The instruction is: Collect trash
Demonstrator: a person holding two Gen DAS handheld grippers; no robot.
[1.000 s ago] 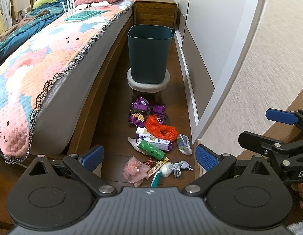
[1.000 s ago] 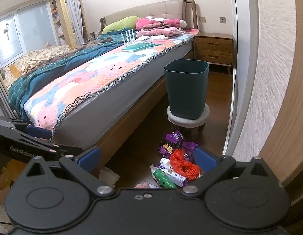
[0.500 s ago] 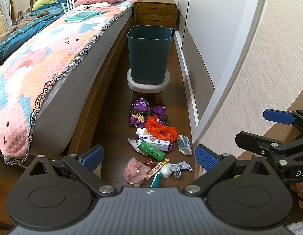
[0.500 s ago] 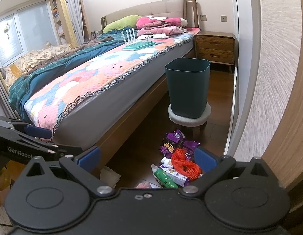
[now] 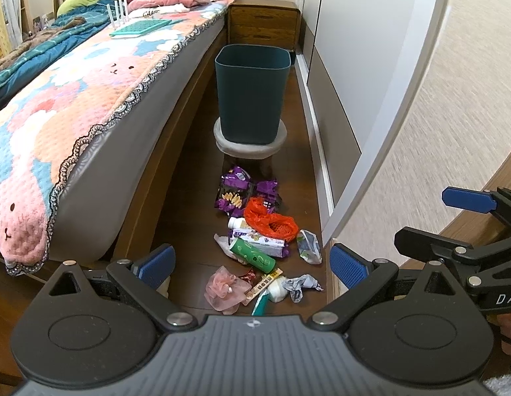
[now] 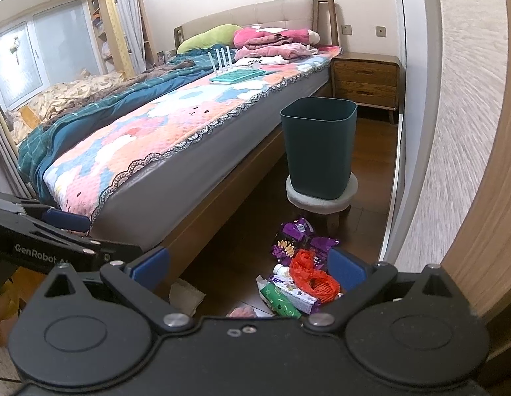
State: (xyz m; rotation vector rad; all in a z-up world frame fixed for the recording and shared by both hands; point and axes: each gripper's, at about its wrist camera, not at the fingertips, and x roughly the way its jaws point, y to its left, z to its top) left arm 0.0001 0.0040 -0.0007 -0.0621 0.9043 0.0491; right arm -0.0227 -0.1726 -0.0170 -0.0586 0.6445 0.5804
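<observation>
Barely moved since a second ago: we've crept slightly nearer. Scattered wrapper-and-bottle trash pile [image 5: 258,241] on wooden floor, ahead between wide-open left gripper [image 5: 252,264] fingers. Right gripper [image 6: 248,267] also apart, empty. Dark teal plastic bin [image 5: 252,92] on round grey stool [image 5: 250,138] beyond pile.

Left gripper [image 5: 252,262]: jaws spread wide, nothing between them. Right gripper [image 6: 248,262]: jaws likewise spread wide, holding nothing. Both held side by side, angled downward.

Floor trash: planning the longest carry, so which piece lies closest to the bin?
The purple snack wrapper, just before the stool under the bin; all other litter lies farther back.
</observation>
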